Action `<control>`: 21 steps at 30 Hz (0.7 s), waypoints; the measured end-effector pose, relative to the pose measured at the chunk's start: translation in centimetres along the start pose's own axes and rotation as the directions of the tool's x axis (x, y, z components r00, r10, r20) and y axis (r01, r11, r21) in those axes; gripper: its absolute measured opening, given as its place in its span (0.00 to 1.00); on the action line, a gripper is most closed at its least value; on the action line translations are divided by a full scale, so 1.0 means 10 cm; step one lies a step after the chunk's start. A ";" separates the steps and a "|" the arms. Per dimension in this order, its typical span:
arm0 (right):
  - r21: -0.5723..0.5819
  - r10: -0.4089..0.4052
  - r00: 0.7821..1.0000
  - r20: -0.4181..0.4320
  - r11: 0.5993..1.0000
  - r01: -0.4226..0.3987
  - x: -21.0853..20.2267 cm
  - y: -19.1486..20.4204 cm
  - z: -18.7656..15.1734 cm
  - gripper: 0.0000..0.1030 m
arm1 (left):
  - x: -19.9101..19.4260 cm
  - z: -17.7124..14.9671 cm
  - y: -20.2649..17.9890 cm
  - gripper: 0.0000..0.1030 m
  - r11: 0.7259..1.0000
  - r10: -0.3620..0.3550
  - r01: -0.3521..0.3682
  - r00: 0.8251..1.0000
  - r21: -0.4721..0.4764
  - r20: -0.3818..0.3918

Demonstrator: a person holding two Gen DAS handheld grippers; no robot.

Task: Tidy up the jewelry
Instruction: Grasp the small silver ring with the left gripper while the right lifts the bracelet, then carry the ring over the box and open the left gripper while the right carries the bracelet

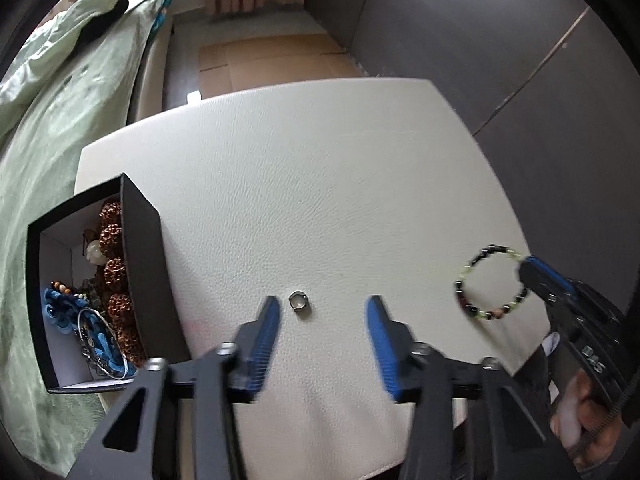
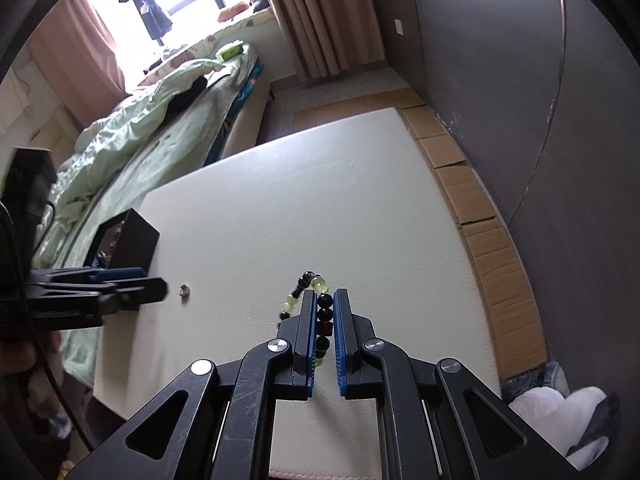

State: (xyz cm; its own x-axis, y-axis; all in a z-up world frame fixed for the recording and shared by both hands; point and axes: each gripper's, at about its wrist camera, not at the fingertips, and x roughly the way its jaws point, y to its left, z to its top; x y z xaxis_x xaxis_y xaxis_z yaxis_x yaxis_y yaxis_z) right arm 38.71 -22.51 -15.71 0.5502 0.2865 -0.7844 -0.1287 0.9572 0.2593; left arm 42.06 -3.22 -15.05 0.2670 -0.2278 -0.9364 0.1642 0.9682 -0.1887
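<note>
White table (image 1: 320, 184), box (image 1: 146, 272), ring (image 1: 298, 301).

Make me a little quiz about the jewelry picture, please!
1. True or false: the right tongs are shut on the bead bracelet.
2. What small thing lies on the white table in front of the open left tongs?
3. Where is the black box: A) at the table's left edge, B) on the floor?

Key: 1 true. 2 the ring. 3 A.
</note>
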 end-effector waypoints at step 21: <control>0.012 0.001 1.000 0.029 1.000 -0.001 -0.19 -0.14 -0.03 0.08 | 0.34 0.03 -0.03 0.13 0.989 0.150 -0.149 0.987 0.024 -0.052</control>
State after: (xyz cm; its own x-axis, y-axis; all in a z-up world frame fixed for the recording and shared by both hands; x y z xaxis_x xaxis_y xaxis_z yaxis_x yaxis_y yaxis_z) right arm 37.59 -24.34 -14.75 0.5734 0.2861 -0.7677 -0.1197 0.9563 0.2669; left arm 43.19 -4.31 -18.13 0.2390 -0.0743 -0.9682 0.1456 0.9885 -0.0399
